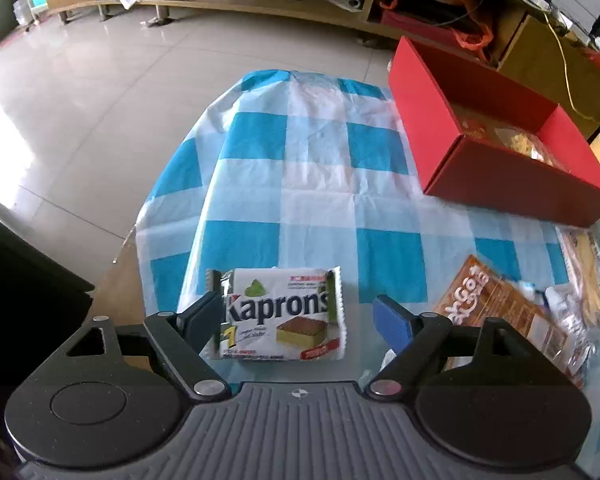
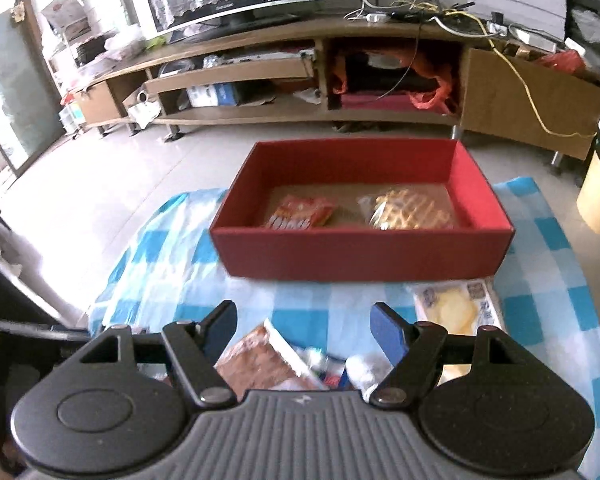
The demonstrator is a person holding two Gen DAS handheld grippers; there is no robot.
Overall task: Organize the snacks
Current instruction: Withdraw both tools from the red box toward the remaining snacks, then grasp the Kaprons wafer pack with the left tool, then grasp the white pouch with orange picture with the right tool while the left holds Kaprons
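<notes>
jaws of left gripper (image 1: 298, 314) apart, kaprons packet (image 1: 282, 314) between.

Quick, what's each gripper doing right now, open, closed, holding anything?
Left gripper: open, straddling the Kaprons packet, not clamped on it.
Right gripper: open, holding nothing, above loose snacks.

The white snack packet (image 1: 282, 314) is showing the brand "Kaprons"; other packet lettering is remaining illegible.
</notes>
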